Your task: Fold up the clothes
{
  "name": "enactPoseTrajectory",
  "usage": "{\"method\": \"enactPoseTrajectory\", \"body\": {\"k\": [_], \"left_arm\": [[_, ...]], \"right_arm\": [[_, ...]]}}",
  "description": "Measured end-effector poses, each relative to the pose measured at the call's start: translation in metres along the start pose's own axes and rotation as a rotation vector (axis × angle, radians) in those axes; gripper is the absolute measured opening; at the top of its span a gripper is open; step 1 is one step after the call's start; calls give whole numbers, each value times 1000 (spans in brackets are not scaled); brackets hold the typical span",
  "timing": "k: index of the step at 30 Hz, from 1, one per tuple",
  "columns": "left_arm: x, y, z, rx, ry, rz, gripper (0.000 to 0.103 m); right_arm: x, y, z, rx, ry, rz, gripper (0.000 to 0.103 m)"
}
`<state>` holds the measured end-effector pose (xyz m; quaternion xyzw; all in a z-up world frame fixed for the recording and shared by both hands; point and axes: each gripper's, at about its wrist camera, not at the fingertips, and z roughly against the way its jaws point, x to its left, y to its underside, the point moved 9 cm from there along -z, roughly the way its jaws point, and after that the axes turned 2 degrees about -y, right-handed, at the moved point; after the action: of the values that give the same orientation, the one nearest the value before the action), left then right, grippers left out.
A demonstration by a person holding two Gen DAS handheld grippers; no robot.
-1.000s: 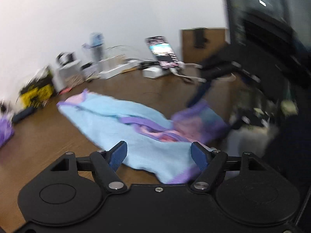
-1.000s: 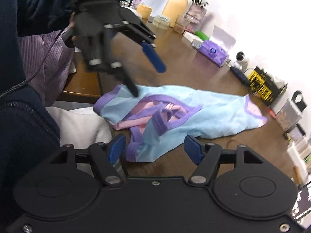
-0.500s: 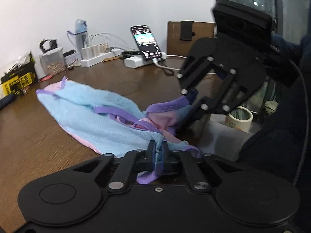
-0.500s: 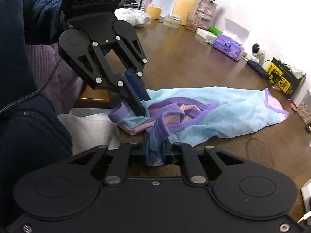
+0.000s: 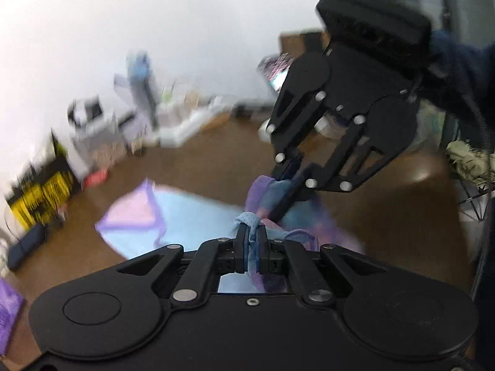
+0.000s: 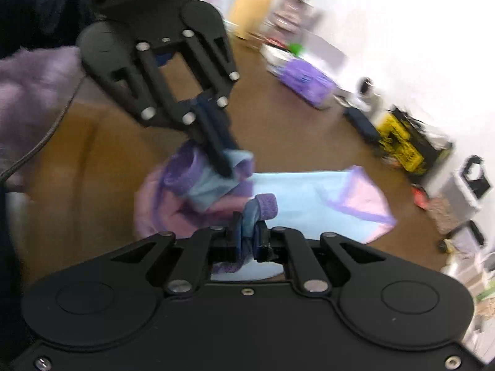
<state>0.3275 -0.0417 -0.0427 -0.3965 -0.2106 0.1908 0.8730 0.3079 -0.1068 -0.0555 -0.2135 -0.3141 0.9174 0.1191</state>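
A light blue garment [image 5: 191, 216] with purple trim and pink lining lies on the brown table [image 5: 216, 160]; it also shows in the right wrist view [image 6: 297, 194]. My left gripper [image 5: 253, 241] is shut on a bunched blue edge of the garment. My right gripper [image 6: 250, 235] is shut on a purple-trimmed edge. Each gripper shows in the other's view, my right gripper [image 5: 284, 198] and my left gripper [image 6: 222, 164], both pinching cloth close together and lifted off the table. Both views are blurred.
Along the wall stand a yellow and black box [image 5: 46, 191], a power strip with chargers [image 5: 185, 123] and a phone [image 5: 275, 68]. A purple pack [image 6: 306, 80], a yellow jug [image 6: 250, 6] and a small camera [image 6: 368, 89] stand on the far side.
Both grippers have lifted their pinched edges of the garment and carried them over the table, toward its far hem. The far corner now lies folded back, pink side up.
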Motion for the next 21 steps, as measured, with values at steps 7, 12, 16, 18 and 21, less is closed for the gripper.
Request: {"method": "enactPoseTrajectory", "body": {"k": [7, 12, 16, 18, 21], "left_arm": [[17, 16, -24, 30, -49, 139, 5], [18, 22, -24, 29, -83, 222, 6], [18, 27, -25, 28, -111, 289, 6], [18, 29, -25, 28, -124, 322, 6], [19, 31, -19, 26, -131, 352, 6]], "right_arm": [[-22, 14, -32, 19, 48, -98, 62], [-22, 21, -12, -36, 49, -259, 77], [-23, 27, 5, -80, 50, -388, 77], [-24, 30, 13, -101, 51, -452, 77], [-16, 38, 13, -115, 39, -524, 74]]}}
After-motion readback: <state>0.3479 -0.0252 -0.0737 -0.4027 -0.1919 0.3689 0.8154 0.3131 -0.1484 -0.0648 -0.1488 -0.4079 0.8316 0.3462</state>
